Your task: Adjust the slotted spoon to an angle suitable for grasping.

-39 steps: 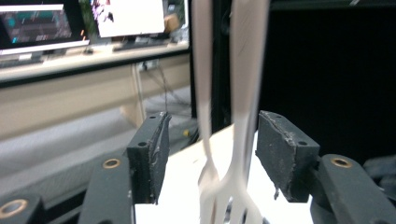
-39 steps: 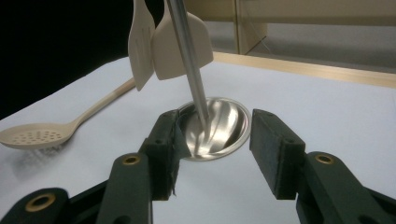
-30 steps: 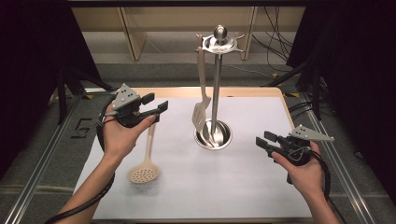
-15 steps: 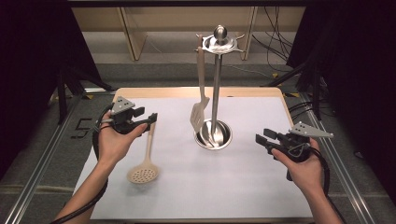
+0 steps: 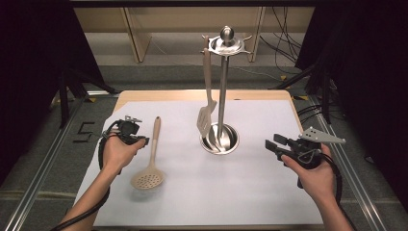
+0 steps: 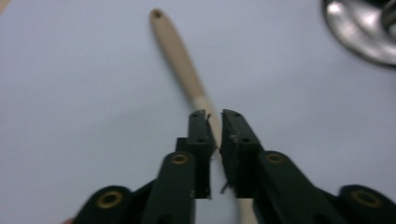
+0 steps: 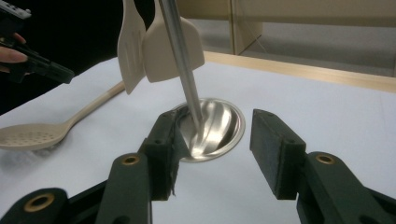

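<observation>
So far my left gripper [image 6: 214, 122] is down on the slotted spoon [image 5: 151, 159], which lies flat near the desk's [image 5: 269, 197] left edge; its jaws have just been closing and now pinch the handle mid-length. Lifting it and hanging it on the rack [image 5: 223, 91], where one spatula [image 5: 207, 103] already hangs, looks still ahead. My right gripper [image 7: 212, 144] waits near the right edge, jaws wide and empty.

A beige slotted spoon [image 5: 150, 159] lies flat on the white table cover, left of the steel utensil stand; its round perforated bowl points toward the person, and its long handle, with a hanging hole at the tip, points away
</observation>
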`<state>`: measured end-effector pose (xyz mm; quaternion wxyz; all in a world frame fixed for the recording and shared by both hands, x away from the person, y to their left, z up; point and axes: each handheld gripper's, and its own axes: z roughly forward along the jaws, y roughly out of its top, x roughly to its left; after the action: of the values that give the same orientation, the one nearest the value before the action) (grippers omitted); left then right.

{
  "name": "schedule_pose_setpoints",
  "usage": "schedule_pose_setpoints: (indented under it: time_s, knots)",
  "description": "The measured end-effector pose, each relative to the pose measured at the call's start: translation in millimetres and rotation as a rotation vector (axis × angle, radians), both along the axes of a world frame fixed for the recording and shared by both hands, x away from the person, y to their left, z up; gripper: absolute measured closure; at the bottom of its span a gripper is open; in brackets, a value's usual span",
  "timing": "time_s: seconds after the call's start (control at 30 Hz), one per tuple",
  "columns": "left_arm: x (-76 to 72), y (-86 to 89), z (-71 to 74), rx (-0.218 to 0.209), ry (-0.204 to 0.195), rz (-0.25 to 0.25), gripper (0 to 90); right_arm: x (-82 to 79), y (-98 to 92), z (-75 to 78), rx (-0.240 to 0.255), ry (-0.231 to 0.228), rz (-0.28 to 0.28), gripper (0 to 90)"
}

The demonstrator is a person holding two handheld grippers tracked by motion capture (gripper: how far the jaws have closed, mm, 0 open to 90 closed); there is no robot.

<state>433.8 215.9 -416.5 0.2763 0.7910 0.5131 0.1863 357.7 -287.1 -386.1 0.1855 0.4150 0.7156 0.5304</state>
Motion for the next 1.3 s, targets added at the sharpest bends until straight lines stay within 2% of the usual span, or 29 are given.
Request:
schedule_pose_setpoints:
  time_s: [0.03,0.07,0.17,0.27,0.3,0.4,0.47,0.5,0.53,0.57,0.63,0.67,0.7,0.73,0.77,0.8,0.87,0.9,0.93,0.97,1.0,1.07,1.1,1.17,1.23,1.27,1.3]
  knots:
    - [3.8,2.9,-5.2,0.032,0.035,-0.006,86.1,-0.5,-0.1,-0.1,-0.009,0.011,-0.006,53.6]
    - [4.7,2.0,-11.2,0.023,0.091,0.022,89.1,0.2,-0.5,-0.1,-0.017,0.007,-0.002,53.6]
    - [10.7,-2.1,-24.5,0.036,0.145,0.02,89.5,-1.4,1.9,1.2,0.012,0.03,-0.003,53.5]
    - [18.2,-7.3,-32.4,0.053,0.192,0.02,89.5,0.7,1.3,0.7,-0.02,0.013,0.004,53.5]
    - [20.0,-10.6,-34.8,0.051,0.209,0.017,89.5,0.0,2.2,1.0,-0.003,0.028,0.011,53.5]
    - [17.4,-15.6,-32.6,0.045,0.208,-0.01,89.4,-1.5,3.3,0.8,0.003,0.044,0.006,53.5]
    - [13.4,-17.1,-28.1,0.034,0.206,-0.008,88.6,-2.7,2.3,1.6,0.01,0.051,0.007,53.5]
    - [9.7,-18.4,-24.9,0.007,0.209,0.006,86.2,-1.6,0.8,1.2,0.002,0.031,0.015,53.5]
    - [7.6,-19.6,-22.4,-0.02,0.226,0.016,79.8,-0.2,-0.6,0.2,-0.014,0.015,0.004,53.5]
    - [5.4,-22.4,-21.8,-0.051,0.238,0.044,73.1,-0.4,-0.3,0.0,-0.001,0.028,0.008,53.5]
    - [5.2,-26.0,-22.9,-0.024,0.248,0.041,62.8,-0.8,0.3,-0.2,0.005,0.042,0.01,53.5]
    - [6.4,-27.6,-24.2,-0.006,0.251,0.056,59.1,0.8,0.2,-1.3,-0.009,0.021,0.015,53.4]
    - [8.4,-28.5,-25.5,0.017,0.254,0.067,57.3,0.1,1.1,-0.6,-0.015,0.03,0.01,53.3]
    - [9.5,-30.8,-29.1,-0.009,0.251,0.1,55.8,-1.6,3.2,-0.6,0.008,0.048,0.016,53.2]
    - [11.8,-30.6,-30.6,-0.002,0.257,0.102,54.3,-1.6,3.8,0.2,0.003,0.051,0.015,53.1]
    - [16.2,-30.5,-32.3,0.021,0.283,0.094,54.2,-1.1,2.5,0.9,-0.022,0.039,0.016,53.1]
    - [20.2,-31.7,-36.2,0.015,0.286,0.089,55.1,-0.7,4.1,0.4,-0.001,0.045,0.03,52.9]
    - [22.4,-34.0,-38.3,0.028,0.302,0.104,55.5,0.4,3.6,-0.5,-0.015,0.027,0.028,52.9]
    - [24.3,-34.7,-39.6,0.053,0.315,0.096,56.5,0.8,4.2,-1.0,-0.011,0.038,0.028,52.9]
    - [26.0,-35.9,-39.1,0.081,0.364,0.087,57.6,0.1,3.9,-1.1,-0.017,0.051,0.028,52.8]
    - [27.1,-36.8,-40.9,0.084,0.376,0.084,58.0,1.3,4.0,-2.5,-0.019,0.046,0.025,52.7]
    - [29.1,-38.5,-44.7,0.085,0.414,0.085,59.3,0.3,4.8,-3.2,-0.003,0.071,0.029,52.5]
    - [28.7,-41.1,-44.8,0.081,0.42,0.116,61.4,0.5,4.6,-3.7,-0.002,0.071,0.03,52.4]
    - [30.1,-40.7,-43.9,0.104,0.421,0.104,67.2,0.3,4.6,-4.3,0.001,0.079,0.03,52.3]
    - [29.7,-40.3,-43.1,0.09,0.438,0.119,69.8,1.0,4.2,-4.7,-0.005,0.07,0.03,52.3]
    - [30.5,-37.8,-42.6,0.112,0.437,0.093,70.4,2.1,2.7,-4.5,-0.022,0.056,0.038,52.2]
    - [28.2,-38.1,-42.7,0.098,0.454,0.105,71.0,1.4,3.0,-3.9,-0.013,0.061,0.042,52.2]
